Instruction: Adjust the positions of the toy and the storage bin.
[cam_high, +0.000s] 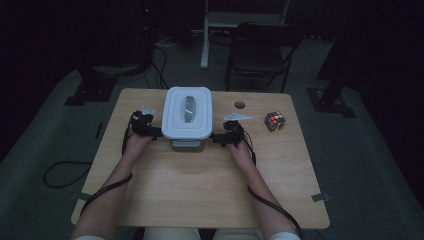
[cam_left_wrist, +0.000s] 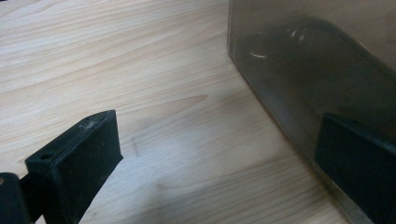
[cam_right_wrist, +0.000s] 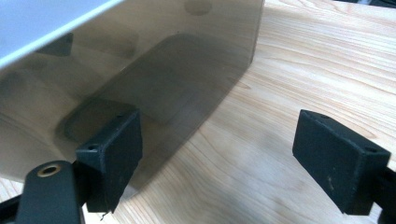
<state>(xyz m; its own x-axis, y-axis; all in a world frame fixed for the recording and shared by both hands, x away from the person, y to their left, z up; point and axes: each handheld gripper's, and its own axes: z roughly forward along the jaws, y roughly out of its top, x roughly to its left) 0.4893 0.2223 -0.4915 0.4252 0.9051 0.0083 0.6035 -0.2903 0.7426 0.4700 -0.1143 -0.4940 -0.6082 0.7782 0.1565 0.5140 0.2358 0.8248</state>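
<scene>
Flanking the lidded box (cam_high: 187, 118) from both sides, the left tool (cam_high: 150, 131) and right tool (cam_high: 223, 136) sit low at its near corners, close in front of the person on the wooden worktop (cam_high: 200, 185). The box stands upright with a white lid (cam_high: 176, 116) over smoky, see-through walls (cam_right_wrist: 154, 70). It looks like rigid plastic: stiff, smooth and probably slippery, and light if empty, though the contents are hard to read through the tint. In the left gripper view the jaws stand wide apart, one close against the wall (cam_left_wrist: 299, 70), nothing clamped. In the right gripper view the jaws gape too, one next to the wall, the other over bare wood, holding nothing. My call: the flat walls offer little bite, so the overhanging lid rim or the corners are the safer hold, taken evenly from both sides. A colour cube (cam_high: 275, 121) rests well off to the right.
</scene>
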